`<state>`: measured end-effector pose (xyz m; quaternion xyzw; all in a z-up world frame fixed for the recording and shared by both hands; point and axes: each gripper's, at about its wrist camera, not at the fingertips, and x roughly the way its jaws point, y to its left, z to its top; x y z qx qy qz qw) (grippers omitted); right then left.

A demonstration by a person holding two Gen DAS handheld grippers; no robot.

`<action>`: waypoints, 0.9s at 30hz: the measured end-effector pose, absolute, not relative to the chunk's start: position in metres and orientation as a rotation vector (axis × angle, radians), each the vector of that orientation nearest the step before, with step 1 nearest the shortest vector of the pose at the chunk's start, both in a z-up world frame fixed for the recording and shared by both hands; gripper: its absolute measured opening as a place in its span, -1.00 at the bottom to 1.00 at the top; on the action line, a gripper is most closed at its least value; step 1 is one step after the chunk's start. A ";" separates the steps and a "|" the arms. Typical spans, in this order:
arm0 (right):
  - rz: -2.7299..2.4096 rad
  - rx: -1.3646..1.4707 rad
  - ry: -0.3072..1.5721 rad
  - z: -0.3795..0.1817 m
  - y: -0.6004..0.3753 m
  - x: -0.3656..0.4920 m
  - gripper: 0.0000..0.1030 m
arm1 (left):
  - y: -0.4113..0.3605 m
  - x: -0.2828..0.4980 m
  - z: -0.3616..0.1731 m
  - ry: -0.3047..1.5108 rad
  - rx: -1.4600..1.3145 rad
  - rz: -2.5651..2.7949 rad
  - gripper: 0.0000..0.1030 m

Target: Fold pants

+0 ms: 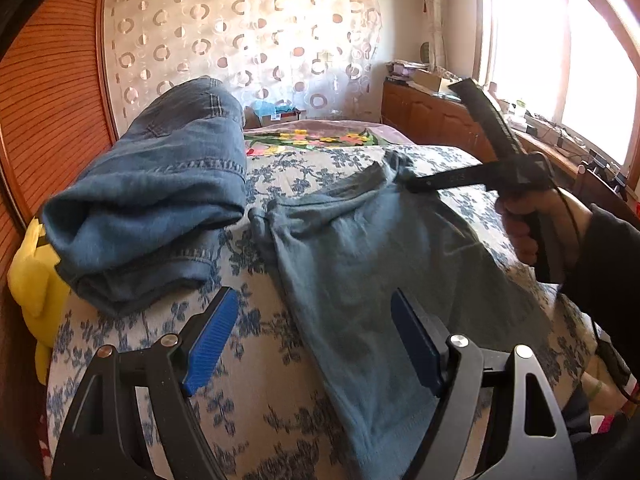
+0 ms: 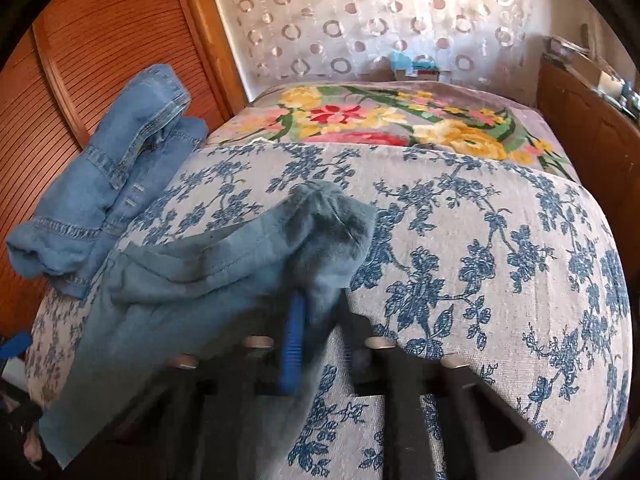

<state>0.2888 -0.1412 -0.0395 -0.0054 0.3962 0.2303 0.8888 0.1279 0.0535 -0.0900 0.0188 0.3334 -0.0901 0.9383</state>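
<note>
Fingers of the left gripper point(image 1: 312, 344) are spread wide and hold nothing, hovering over the near end of the pants point(image 1: 360, 264), which lie flat on the floral bedspread point(image 1: 264, 360) beside a bundled denim garment point(image 1: 160, 184). Further right, the right gripper point(image 2: 316, 320) is clamped on a bunched end of the pants at the far side. A clean fold is likely best made if the near end is pinched too and both ends are carried over together, cloth kept taut.
</note>
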 end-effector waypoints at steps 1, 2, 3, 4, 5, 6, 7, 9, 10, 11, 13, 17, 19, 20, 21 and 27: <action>0.461 -0.036 0.798 -0.035 -0.143 0.286 -0.84 | 0.054 0.130 -0.090 0.683 0.041 -0.186 0.54; 0.453 -0.033 0.778 -0.031 -0.147 0.284 -0.84 | 0.053 0.134 -0.089 0.686 0.045 -0.189 0.54; 0.451 -0.022 0.775 -0.028 -0.150 0.283 -0.84 | 0.053 0.138 -0.087 0.687 0.053 -0.190 0.54; 0.444 -0.023 0.776 -0.027 -0.152 0.282 -0.84 | 0.053 0.141 -0.085 0.686 0.060 -0.190 0.54; 0.436 -0.040 0.774 -0.025 -0.152 0.282 -0.84 | 0.054 0.142 -0.084 0.684 0.064 -0.192 0.54; 0.428 -0.058 0.772 -0.025 -0.152 0.280 -0.84 | 0.053 0.146 -0.082 0.682 0.069 -0.195 0.52; 0.418 -0.073 0.778 -0.026 -0.150 0.280 -0.84 | 0.052 0.150 -0.080 0.682 0.077 -0.197 0.51; 0.394 -0.098 0.803 -0.030 -0.146 0.279 -0.82 | 0.051 0.158 -0.077 0.680 0.091 -0.205 0.46; 0.390 -0.104 0.810 -0.030 -0.142 0.278 -0.72 | 0.051 0.160 -0.076 0.680 0.094 -0.209 0.44; 0.385 -0.108 0.810 -0.031 -0.140 0.276 -0.66 | 0.050 0.166 -0.076 0.685 0.098 -0.214 0.40; 0.391 -0.105 0.803 -0.032 -0.137 0.272 -0.55 | 0.051 0.176 -0.077 0.696 0.106 -0.224 0.29; 0.425 -0.092 0.778 -0.029 -0.139 0.261 -0.28 | 0.051 0.196 -0.081 0.726 0.117 -0.228 0.03; 0.435 -0.090 0.767 -0.028 -0.141 0.256 -0.26 | 0.051 0.205 -0.083 0.738 0.114 -0.228 -0.08; 0.449 -0.088 0.762 -0.028 -0.142 0.252 -0.26 | 0.051 0.208 -0.083 0.742 0.114 -0.228 -0.17; 0.464 -0.086 0.760 -0.028 -0.143 0.249 -0.26 | 0.052 0.214 -0.084 0.752 0.113 -0.231 -0.24; 0.523 -0.113 0.773 -0.037 -0.141 0.236 -0.26 | 0.049 0.233 -0.086 0.785 0.127 -0.246 -0.38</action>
